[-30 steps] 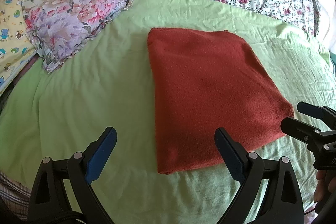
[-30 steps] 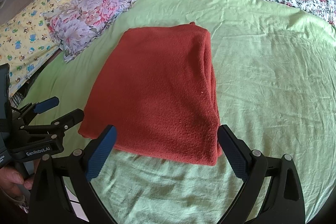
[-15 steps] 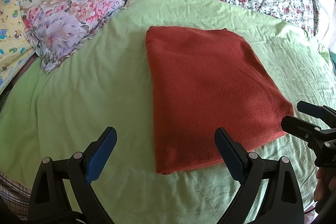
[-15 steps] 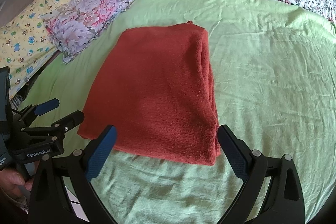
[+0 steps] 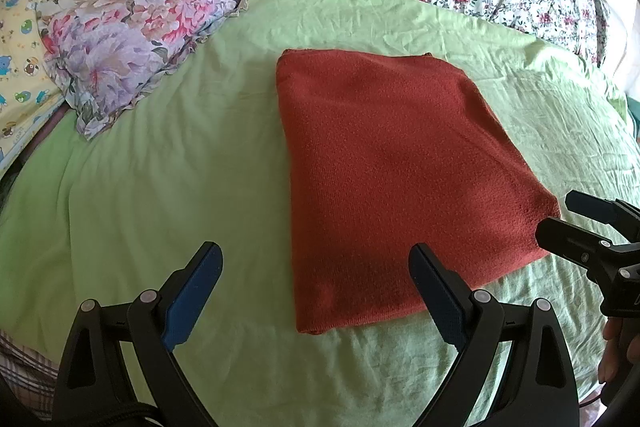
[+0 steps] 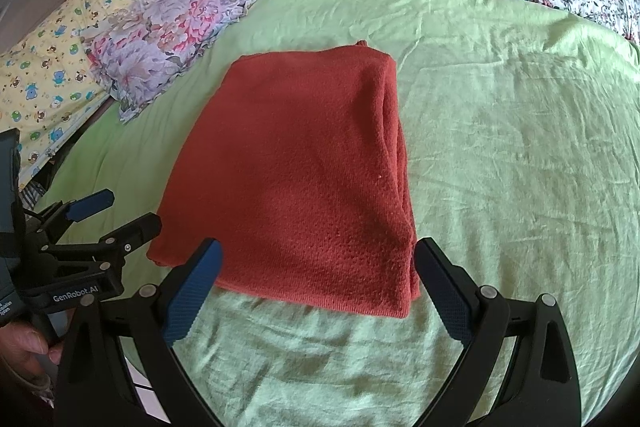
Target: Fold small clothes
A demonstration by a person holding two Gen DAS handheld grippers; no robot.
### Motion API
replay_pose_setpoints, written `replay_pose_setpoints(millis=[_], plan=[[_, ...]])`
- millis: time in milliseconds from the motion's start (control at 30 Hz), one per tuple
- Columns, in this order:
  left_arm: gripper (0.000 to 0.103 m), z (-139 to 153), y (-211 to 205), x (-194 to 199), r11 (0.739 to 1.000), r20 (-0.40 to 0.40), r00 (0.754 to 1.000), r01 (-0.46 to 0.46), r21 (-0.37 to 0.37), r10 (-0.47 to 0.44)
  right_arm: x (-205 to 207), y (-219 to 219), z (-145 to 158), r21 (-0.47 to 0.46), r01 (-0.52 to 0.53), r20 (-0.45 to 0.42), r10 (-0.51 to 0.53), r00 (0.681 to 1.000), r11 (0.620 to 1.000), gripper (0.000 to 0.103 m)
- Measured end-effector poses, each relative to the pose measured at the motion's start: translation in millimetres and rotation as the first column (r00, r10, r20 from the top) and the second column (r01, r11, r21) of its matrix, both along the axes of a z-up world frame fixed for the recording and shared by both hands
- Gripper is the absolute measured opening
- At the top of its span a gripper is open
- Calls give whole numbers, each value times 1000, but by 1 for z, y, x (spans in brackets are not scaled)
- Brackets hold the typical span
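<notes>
A folded rust-red garment (image 5: pixel 400 179) lies flat on the green sheet (image 5: pixel 160 167) — near a floral pillow (image 5: pixel 128 35). The left gripper (image 5: pixel 316 287) and right gripper (image 6: pixel 318 287) hover at its near edge, jaws wide apart — empty.

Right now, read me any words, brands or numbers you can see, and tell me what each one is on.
"GenRobot.AI": white print on the black body of the left gripper, seen from the right wrist camera.
Smaller white print just below and left of it, at the picture's edge: too small and cut off to read.
Nothing readable on the red cloth, bedsheet or pillows.
</notes>
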State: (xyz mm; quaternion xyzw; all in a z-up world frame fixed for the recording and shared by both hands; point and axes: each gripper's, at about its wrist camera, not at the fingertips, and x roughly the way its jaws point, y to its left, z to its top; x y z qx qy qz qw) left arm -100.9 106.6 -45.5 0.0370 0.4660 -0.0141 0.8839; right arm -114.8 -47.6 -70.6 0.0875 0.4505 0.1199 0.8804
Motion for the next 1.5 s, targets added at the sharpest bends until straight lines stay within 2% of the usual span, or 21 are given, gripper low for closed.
replay_pose_setpoints(millis=[1500], plan=[[94,-1,0,23,1000,-15,1000,8,-10,-8,15,-8,3,36,25,-15,-24,1000,999,96]])
